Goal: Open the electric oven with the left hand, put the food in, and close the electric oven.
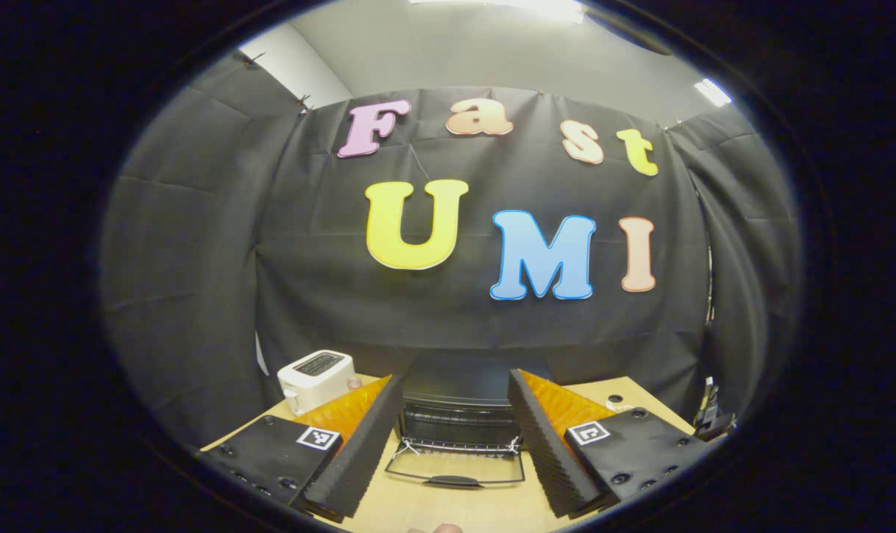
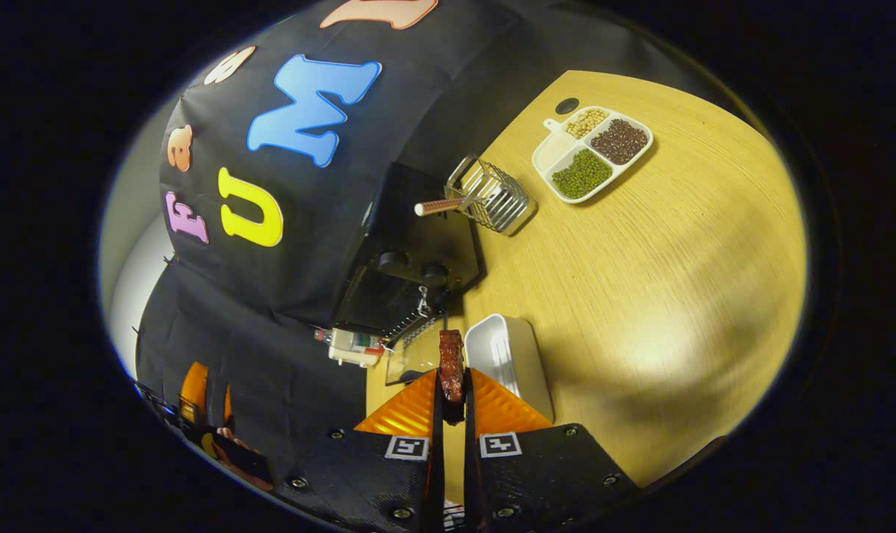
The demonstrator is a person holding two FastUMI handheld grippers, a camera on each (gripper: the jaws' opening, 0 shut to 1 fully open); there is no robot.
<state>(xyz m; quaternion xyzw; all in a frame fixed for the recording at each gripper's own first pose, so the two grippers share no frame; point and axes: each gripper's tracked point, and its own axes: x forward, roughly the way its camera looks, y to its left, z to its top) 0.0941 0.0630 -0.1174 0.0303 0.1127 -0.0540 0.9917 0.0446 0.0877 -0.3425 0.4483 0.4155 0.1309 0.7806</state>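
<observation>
The black electric oven (image 1: 455, 396) stands at the back of the table, its glass door (image 1: 455, 466) folded down flat toward me and a wire rack showing inside. My left gripper (image 1: 455, 381) is open in front of it, one finger on each side of the doorway, holding nothing. In the right gripper view my right gripper (image 2: 451, 386) is shut on a reddish-brown strip of food (image 2: 451, 359), held upright over the table near the oven (image 2: 418, 252) and its lowered door (image 2: 412, 359). The left gripper (image 2: 214, 437) and a hand appear at the lower left.
A white toaster (image 1: 316, 376) stands left of the oven. An empty white dish (image 2: 510, 359) lies beside my right fingers. A wire holder (image 2: 496, 196) with a stick in it and a divided plate of beans (image 2: 592, 152) sit farther along the wooden table (image 2: 640, 296).
</observation>
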